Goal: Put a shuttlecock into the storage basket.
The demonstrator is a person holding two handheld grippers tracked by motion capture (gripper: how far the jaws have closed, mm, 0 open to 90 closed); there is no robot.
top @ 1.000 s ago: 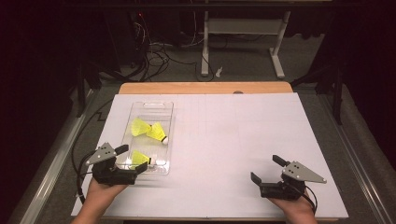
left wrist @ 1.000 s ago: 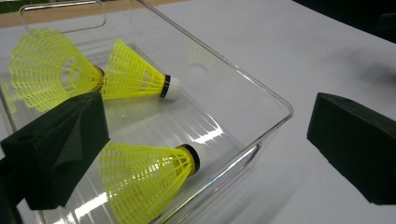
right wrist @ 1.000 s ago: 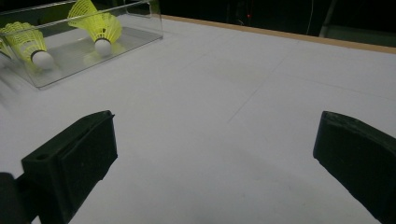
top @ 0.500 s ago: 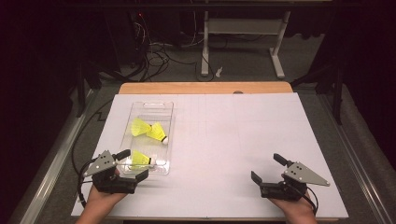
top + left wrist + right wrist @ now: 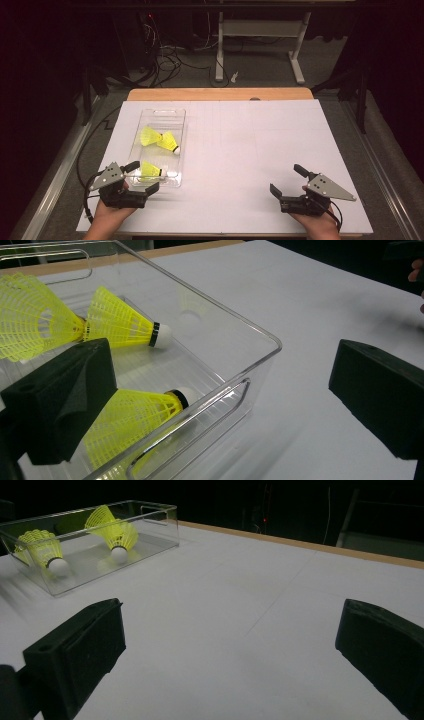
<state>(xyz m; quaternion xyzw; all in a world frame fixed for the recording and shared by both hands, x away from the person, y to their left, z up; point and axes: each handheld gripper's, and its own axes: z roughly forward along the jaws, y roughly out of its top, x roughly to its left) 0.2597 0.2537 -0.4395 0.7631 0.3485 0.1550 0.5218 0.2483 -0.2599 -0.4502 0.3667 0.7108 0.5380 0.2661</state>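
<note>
Holding both grippers low at the near edge of the table, w/ my hands coming in from the bottom of the high view. My left gripper sits at the near end of the clear tray; jaws wide apart, nothing clamped. One jaw is over the tray's inside, the other outside the near wall, so the tray's corner lies between them. In the left gripper view the inside jaw is just above the skirt of the nearest shuttlecock; can't tell if it touches. That yellow shuttlecock lies on its side in the near end of the tray, white cork towards the side wall.

My right gripper is well apart from the tray, on the right side of the white table cover, jaws also wide open & holding nothing; bare white surface between them in the right gripper view.

Farther up the tray, approx. mid-length, 2 more yellow shuttlecocks lie side by side, touching. Beyond the white cover, the table's wooden far edge, then cables on the floor & a white table frame.
</note>
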